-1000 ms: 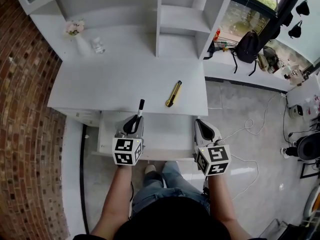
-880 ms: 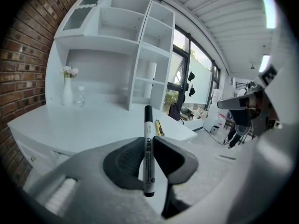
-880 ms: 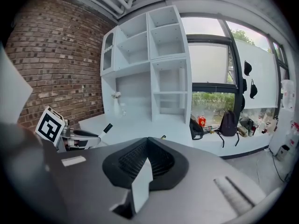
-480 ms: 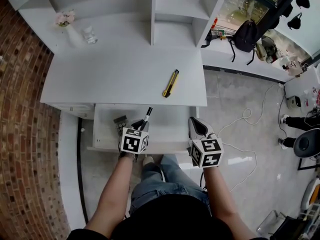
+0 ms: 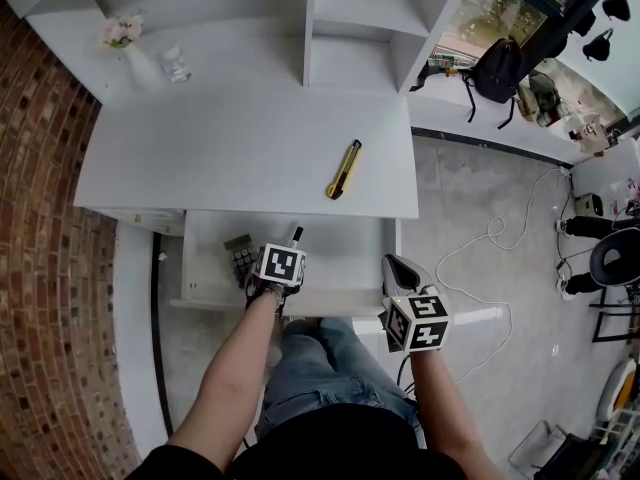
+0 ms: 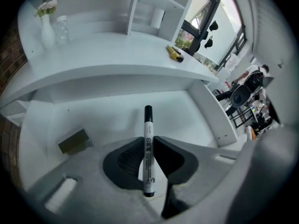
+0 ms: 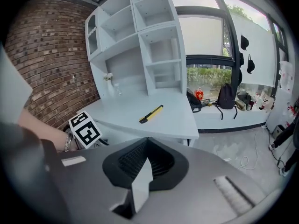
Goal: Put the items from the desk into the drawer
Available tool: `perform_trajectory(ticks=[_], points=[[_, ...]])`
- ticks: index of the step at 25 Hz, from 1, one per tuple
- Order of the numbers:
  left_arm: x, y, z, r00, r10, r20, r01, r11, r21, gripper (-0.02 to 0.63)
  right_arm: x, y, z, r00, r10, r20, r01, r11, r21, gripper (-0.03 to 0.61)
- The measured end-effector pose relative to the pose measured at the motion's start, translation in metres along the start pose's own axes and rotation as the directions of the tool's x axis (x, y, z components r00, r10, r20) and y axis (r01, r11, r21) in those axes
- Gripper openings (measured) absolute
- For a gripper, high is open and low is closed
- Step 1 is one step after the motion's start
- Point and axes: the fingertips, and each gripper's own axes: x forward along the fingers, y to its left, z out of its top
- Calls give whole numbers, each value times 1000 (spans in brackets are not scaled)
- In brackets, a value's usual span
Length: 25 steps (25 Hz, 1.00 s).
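A white-barrelled marker (image 6: 148, 146) with a black cap is clamped between my left gripper's (image 6: 148, 141) jaws, cap pointing away from me. In the head view that left gripper (image 5: 288, 249) hangs over the open white drawer (image 5: 345, 256), the marker (image 5: 296, 236) tilted down into it. A dark flat item (image 5: 240, 258) lies in the drawer's left part, left of the gripper, also visible as a dark flat item (image 6: 73, 141) in the left gripper view. A yellow utility knife (image 5: 342, 169) lies on the desk (image 5: 200, 158). My right gripper (image 5: 398, 268) is shut and empty at the drawer's right front corner.
A small vase with flowers (image 5: 128, 46) and a glass (image 5: 176, 65) stand at the desk's back left. Shelving (image 5: 350, 18) rises behind the desk. A brick wall (image 5: 50, 268) runs along the left. The person's legs are under the drawer front.
Both grippers have come down. The left one tipped downward and carried the marker from the desk's front edge into the open drawer. The dark item in the drawer has come into view.
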Motion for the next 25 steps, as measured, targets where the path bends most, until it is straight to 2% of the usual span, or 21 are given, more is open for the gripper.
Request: perform_trajectory(ticks=[3, 6, 8, 11, 14, 18, 23, 25], points=[[13, 10, -8, 997, 46, -63, -47, 999, -19, 64, -1, 0, 0, 1000, -2, -5, 2, 1000, 17, 9], [22, 15, -8, 995, 71, -76, -74, 997, -37, 64, 1, 0, 0, 1000, -3, -3, 4, 999, 33, 9], [28, 14, -12, 993, 64, -101, -70, 996, -58, 64, 1, -1, -1, 1000, -4, -5, 4, 999, 42, 9], [41, 8, -33, 983, 20, -183, -41, 993, -110, 66, 2, -2, -5, 1000, -5, -12, 6, 999, 47, 9], [43, 15, -23, 987, 55, -150, -67, 995, -80, 67, 1, -5, -7, 1000, -10, -17, 11, 999, 53, 9], [46, 13, -32, 985, 27, -171, -51, 989, -139, 74, 0, -8, -4, 1000, -18, -14, 19, 998, 56, 9], [39, 5, -35, 985, -16, -171, -14, 985, -174, 221, -2, -8, 3, 1000, -18, 4, 18, 998, 56, 9], [34, 7, -31, 988, -15, -153, -12, 984, -178, 250, -4, -7, 7, 1000, -17, 12, 16, 998, 54, 9]])
